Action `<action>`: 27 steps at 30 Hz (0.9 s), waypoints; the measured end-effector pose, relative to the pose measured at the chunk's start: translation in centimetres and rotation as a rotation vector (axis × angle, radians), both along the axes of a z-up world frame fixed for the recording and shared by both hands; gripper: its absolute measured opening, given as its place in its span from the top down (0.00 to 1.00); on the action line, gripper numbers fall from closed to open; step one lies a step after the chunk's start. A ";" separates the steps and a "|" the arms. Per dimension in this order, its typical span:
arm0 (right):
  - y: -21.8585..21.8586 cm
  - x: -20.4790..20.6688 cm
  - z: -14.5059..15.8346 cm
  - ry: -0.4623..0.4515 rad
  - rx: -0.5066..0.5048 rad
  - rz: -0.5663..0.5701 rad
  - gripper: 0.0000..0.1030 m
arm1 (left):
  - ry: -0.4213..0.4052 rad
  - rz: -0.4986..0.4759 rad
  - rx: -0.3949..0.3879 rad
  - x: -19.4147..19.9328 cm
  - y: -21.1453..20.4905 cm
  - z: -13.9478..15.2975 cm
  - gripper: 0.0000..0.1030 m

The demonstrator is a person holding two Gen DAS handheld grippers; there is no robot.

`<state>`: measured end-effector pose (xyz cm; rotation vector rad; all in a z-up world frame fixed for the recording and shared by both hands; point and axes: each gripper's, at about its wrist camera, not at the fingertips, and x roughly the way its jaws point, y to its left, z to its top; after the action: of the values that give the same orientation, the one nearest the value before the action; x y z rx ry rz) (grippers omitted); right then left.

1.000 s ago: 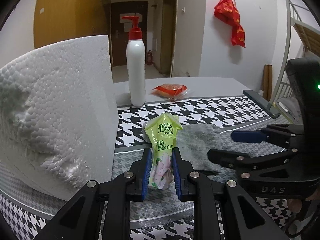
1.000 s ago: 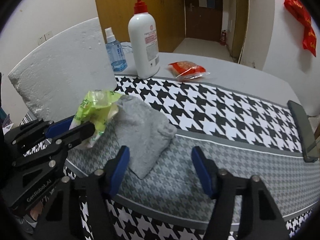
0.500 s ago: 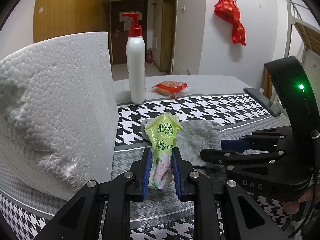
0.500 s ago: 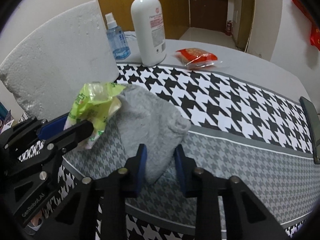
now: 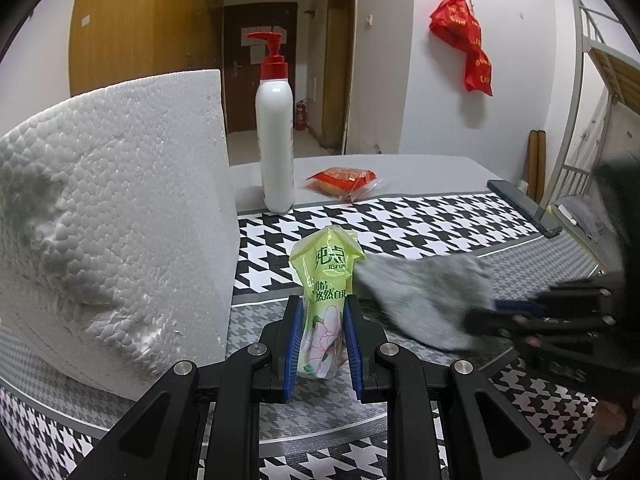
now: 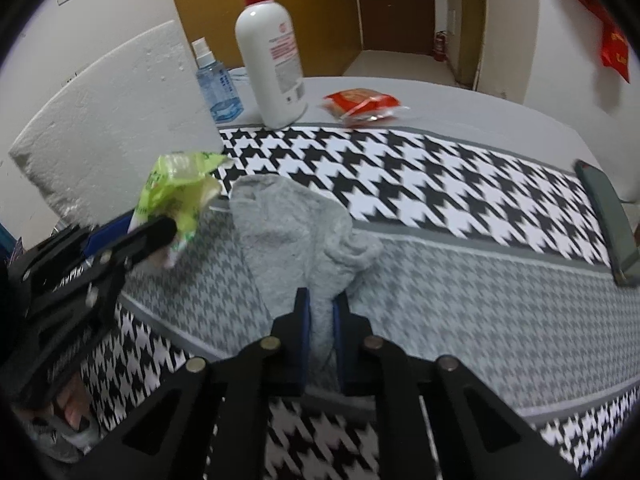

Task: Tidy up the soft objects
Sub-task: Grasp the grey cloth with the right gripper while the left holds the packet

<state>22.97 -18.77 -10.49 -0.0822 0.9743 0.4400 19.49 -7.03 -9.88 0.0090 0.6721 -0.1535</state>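
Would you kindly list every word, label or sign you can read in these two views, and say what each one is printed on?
"纯点": large characters on the green tissue pack.
"悠然自" with a cut-off character: lower on the same pack; the small Latin line between is too blurred.
Pump bottle: red label print, too small to read.
Blue spray bottle: label unreadable.
Red hanging cloth: gold characters, unreadable.
Red snack packet: no legible text.
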 end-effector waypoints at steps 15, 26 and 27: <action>-3.3 -8.2 0.8 -0.134 -0.102 -0.074 0.60 | -0.004 -0.030 -0.018 -0.6 -0.1 0.4 0.78; -2.7 -8.1 1.5 -0.205 -0.052 -0.131 0.50 | 0.004 -0.066 -0.015 -1.0 -0.9 0.2 0.78; -2.4 -7.9 1.3 -0.202 -0.059 -0.134 0.50 | 0.003 -0.068 -0.016 -1.0 -0.9 0.2 0.78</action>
<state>15.08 -21.19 -9.14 -0.1121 0.7885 0.2741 18.51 -7.95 -9.67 0.0162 0.6739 -0.2248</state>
